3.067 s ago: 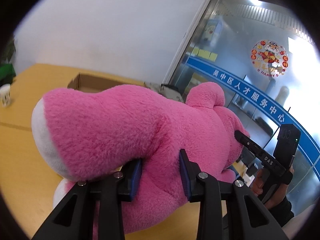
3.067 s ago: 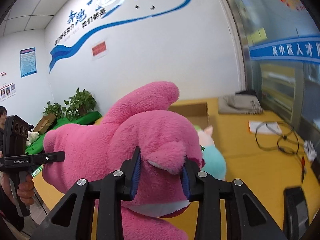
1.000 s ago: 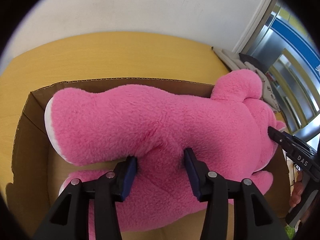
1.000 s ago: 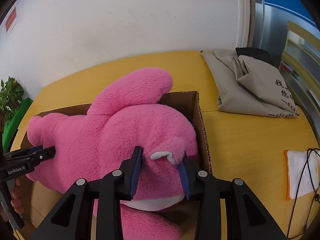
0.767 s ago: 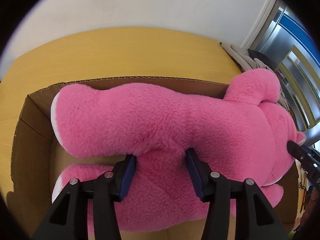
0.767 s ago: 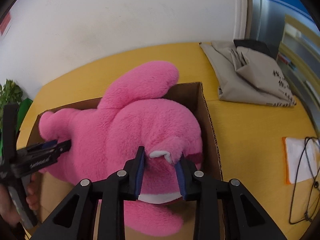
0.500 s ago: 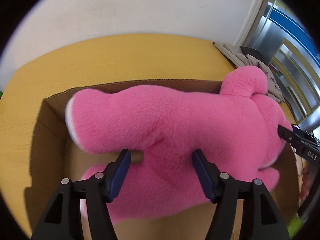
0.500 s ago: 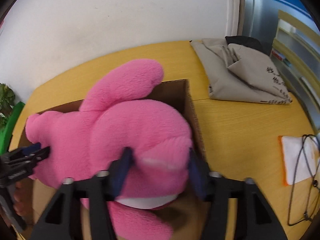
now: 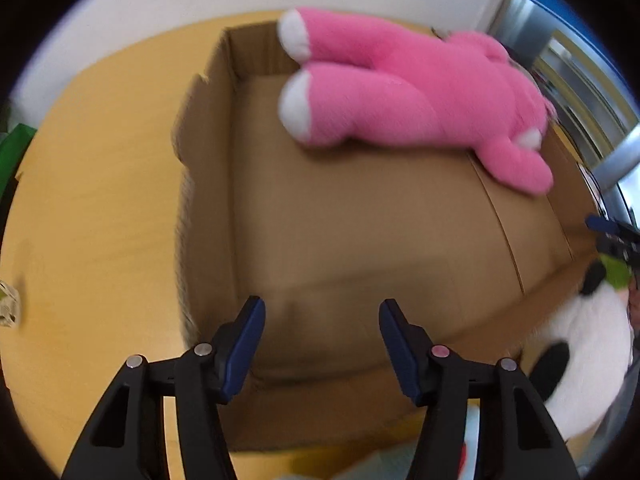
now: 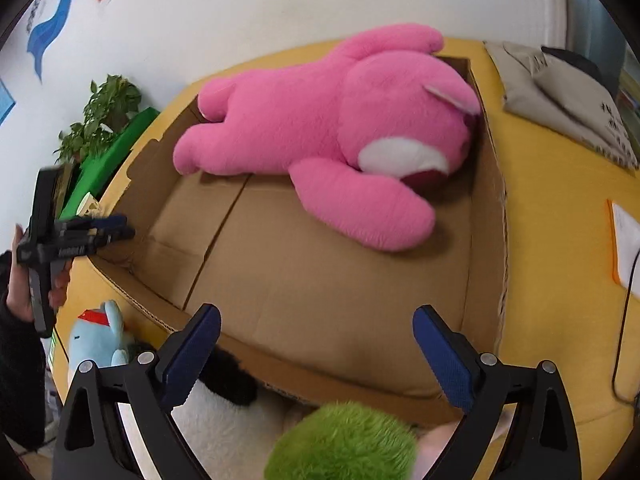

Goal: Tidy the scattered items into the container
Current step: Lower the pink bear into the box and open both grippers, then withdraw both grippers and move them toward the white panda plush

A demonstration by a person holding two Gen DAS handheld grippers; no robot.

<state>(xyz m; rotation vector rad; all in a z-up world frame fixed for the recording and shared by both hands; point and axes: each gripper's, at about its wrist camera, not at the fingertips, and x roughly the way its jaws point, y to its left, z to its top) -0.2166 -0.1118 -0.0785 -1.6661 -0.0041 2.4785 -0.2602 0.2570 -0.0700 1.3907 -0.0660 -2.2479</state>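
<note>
Lying along the cardboard box's (image 10: 486, 216) far wall, the pink plush bear (image 10: 340, 132) leaves bare floor nearer both grippers: left gripper (image 9: 322, 342) and right gripper (image 10: 316, 354), jaws just opening, empty.

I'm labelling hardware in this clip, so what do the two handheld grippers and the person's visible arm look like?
Both the left gripper and the right gripper have black angular plastic arms with triangular cut-outs, silver rivets and dark blue textured pads. Seen from the right wrist view, the left gripper has a black pistol-style handle with white lettering too blurred to read. The hand holding it wears a dark sleeve.
</note>
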